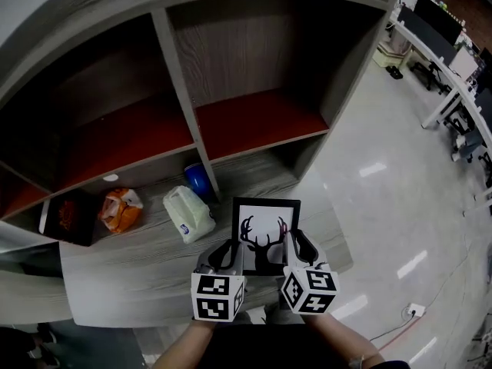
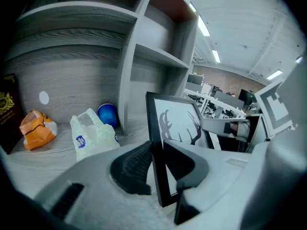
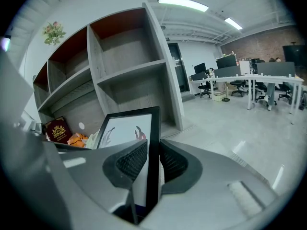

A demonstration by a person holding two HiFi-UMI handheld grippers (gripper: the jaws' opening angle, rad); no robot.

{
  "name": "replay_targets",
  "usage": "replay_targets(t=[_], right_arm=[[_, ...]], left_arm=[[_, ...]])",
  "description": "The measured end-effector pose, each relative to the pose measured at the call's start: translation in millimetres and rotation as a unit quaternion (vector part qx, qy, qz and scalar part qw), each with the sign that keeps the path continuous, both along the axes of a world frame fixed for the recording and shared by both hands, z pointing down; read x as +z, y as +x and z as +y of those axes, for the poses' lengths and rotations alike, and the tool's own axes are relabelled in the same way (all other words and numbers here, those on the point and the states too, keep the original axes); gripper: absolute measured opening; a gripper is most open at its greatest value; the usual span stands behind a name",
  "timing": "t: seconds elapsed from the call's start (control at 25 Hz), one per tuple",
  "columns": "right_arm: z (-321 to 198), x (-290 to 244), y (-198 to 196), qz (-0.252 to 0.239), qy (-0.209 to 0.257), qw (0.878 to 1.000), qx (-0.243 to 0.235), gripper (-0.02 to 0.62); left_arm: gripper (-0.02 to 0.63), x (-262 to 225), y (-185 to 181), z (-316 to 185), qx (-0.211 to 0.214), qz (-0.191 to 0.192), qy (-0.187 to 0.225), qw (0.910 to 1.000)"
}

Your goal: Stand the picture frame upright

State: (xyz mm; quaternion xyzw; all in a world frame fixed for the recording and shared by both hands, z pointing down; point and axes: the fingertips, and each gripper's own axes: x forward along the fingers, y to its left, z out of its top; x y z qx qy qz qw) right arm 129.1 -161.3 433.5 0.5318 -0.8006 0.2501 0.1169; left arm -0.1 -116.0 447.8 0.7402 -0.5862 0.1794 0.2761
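A black picture frame (image 1: 265, 225) with an antler drawing on white stands tilted above the grey shelf board (image 1: 146, 260), held by both grippers. My left gripper (image 1: 231, 250) is shut on the frame's left edge (image 2: 154, 143); the left gripper (image 2: 157, 163) clamps that black edge between its pads. My right gripper (image 1: 295, 242) is shut on the frame's right edge (image 3: 152, 143), and the right gripper (image 3: 152, 161) has both ribbed pads pressed against it. The frame's lower edge is hidden behind the gripper bodies.
On the shelf board lie a clear plastic bag (image 1: 187, 214), a blue ball (image 1: 197, 179), an orange bag (image 1: 121, 210) and a dark red book (image 1: 68, 217). An upright divider (image 1: 184, 98) stands just behind the ball. Office desks (image 1: 442, 44) line the floor at right.
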Motion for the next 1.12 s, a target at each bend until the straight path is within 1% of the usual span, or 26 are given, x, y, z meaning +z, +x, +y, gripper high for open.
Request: replay_targets(t=[0.28,0.72,1.12], right_arm=[[-19.2,-0.4,4.2,0.0,0.004,0.999,-0.034,0.069],[-54.2,2.0,-6.3,-0.003,0.012,0.995,-0.1,0.069],[-80.1,1.1,-12.2,-0.01,0.025,0.991,-0.132,0.069]], left_arm=[[0.074,0.8,8.0,-10.2,-0.032,0.0,0.003,0.9995],[0.071,3.4,3.9,-32.4,-0.099,-0.015,0.014,0.9949],[0.069,2.2,1.9,-51.3,-0.139,-0.029,0.031,0.9894]])
